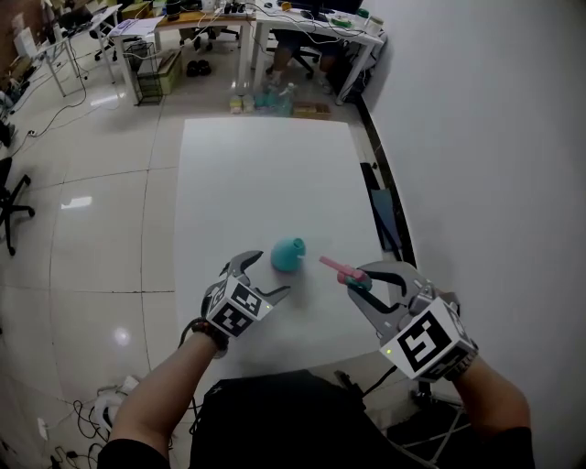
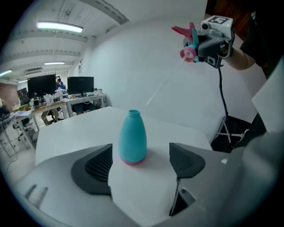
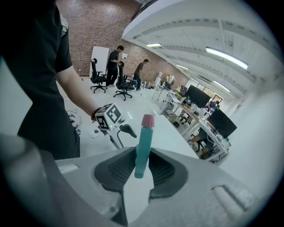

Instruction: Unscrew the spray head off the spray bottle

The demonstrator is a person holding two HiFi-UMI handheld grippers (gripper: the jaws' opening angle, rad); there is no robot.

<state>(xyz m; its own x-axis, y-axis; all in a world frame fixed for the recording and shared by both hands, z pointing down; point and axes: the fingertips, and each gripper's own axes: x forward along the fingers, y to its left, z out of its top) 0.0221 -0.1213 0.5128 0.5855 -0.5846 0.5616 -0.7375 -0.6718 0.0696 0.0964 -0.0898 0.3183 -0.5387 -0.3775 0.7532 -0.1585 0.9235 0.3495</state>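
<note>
A teal spray bottle (image 1: pixel 288 254) with a pink base stands upright on the white table (image 1: pixel 265 174), its neck bare. My left gripper (image 1: pixel 271 275) is open just in front of it, and in the left gripper view the bottle (image 2: pixel 132 138) stands beyond the two spread pads (image 2: pixel 98 166), touching neither. My right gripper (image 1: pixel 357 282) is to the right of the bottle, lifted off the table, shut on the pink and teal spray head (image 1: pixel 341 270). The right gripper view shows the spray head (image 3: pixel 143 144) clamped upright between the pads.
A white wall (image 1: pixel 476 137) runs along the table's right edge, with a black stand and cable (image 2: pixel 224 124) beside it. Desks with monitors (image 1: pixel 311 23) and office chairs stand on the far floor. People stand far off by chairs (image 3: pixel 116 66).
</note>
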